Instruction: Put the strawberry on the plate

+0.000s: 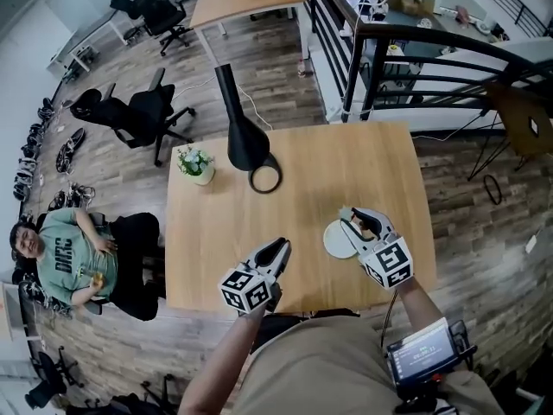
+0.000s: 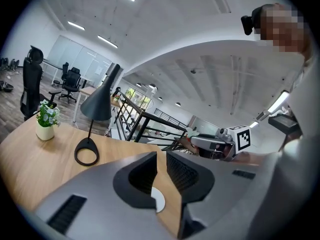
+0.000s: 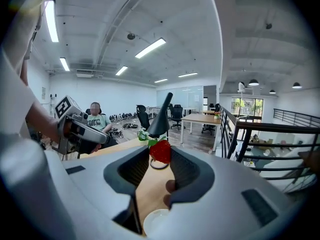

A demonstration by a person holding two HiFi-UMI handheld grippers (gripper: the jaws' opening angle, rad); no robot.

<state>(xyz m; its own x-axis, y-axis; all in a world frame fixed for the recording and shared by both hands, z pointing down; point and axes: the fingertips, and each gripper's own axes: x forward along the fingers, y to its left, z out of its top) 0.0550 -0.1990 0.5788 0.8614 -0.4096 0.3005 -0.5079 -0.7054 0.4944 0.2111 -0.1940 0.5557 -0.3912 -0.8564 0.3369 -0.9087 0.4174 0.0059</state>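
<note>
A red strawberry (image 3: 160,151) with a green top sits pinched between the tips of my right gripper (image 3: 160,156), which is shut on it. In the head view that gripper (image 1: 352,219) hangs over the right edge of the small white plate (image 1: 335,242), and the strawberry (image 1: 367,226) shows dark between the jaws. The plate (image 3: 156,223) lies just below the jaws on the wooden table (image 1: 302,197). My left gripper (image 1: 281,247) is near the table's front edge, left of the plate. Its jaws (image 2: 161,159) stand a narrow gap apart with nothing between them, and the plate (image 2: 159,201) shows through the gap.
A black desk lamp (image 1: 246,137) with a ring base (image 1: 264,178) stands at the table's back. A small potted plant (image 1: 197,164) is at the back left. A seated person (image 1: 73,258) is left of the table. A black railing (image 1: 389,67) runs behind.
</note>
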